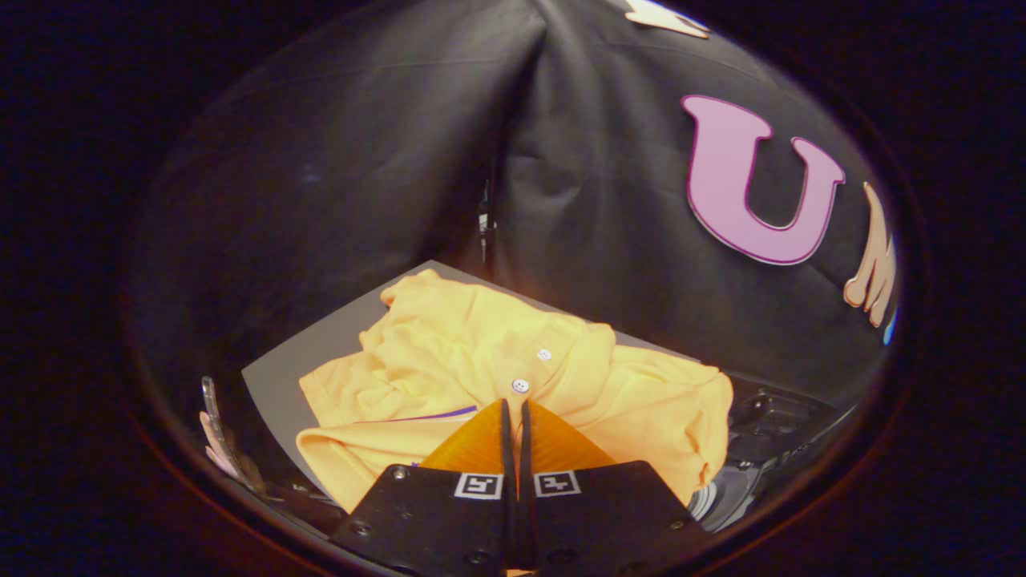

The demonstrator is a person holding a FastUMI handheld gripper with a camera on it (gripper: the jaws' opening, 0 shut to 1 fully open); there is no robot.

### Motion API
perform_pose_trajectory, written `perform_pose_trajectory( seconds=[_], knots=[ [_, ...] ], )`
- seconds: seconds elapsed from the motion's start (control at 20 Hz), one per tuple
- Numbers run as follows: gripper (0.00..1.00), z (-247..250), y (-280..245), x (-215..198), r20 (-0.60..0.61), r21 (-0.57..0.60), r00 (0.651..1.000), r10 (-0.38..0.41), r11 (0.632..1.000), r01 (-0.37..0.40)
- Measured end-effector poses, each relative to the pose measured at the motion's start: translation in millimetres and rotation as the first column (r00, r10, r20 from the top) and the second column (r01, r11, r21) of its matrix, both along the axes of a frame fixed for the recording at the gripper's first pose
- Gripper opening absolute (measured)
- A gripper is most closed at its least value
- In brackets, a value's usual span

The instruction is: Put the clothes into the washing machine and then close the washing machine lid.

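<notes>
A yellow polo shirt [449, 361] with white buttons lies crumpled on a grey board [276, 385], just ahead of and under my fingers. My gripper [513, 407] is shut, its two fingers pressed together with only a thin slit between them. The tips sit over the shirt's button placket, just short of the nearer button [520, 385]. I cannot tell whether any fabric is pinched between them. To the right of the shirt lies a dark machine body [781, 417] with a round pale part [709, 498] beside my right finger; the shirt's edge partly covers it.
The black cloth wall [361, 160] rises close behind the board, with a fold at its corner seam. A clear, curved plastic piece [212, 425] stands off to the left of the board.
</notes>
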State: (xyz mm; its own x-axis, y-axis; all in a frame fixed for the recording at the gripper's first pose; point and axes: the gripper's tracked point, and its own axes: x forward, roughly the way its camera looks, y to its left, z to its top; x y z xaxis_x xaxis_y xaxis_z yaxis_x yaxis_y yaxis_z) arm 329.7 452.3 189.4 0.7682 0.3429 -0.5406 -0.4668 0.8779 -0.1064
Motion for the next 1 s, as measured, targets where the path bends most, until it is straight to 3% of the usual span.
perform_pose_trajectory(
  seconds=[0.15,0.3,0.5,0.9,1.0],
  knots=[
    [0.0,21.7,-41.8,6.7,0.074,-0.015,0.993,-0.091,0.996,0.093],
    [0.0,41.4,-103.6,18.0,0.158,-0.044,0.964,-0.213,0.974,0.223],
    [0.0,42.9,-177.0,21.0,0.161,-0.01,0.926,-0.341,0.938,0.347],
    [0.01,39.2,-271.8,18.7,0.193,-0.01,0.859,-0.475,0.874,0.485],
    [0.2,43.5,-284.2,23.3,0.23,0.021,0.84,-0.491,0.865,0.501]
  ],
)
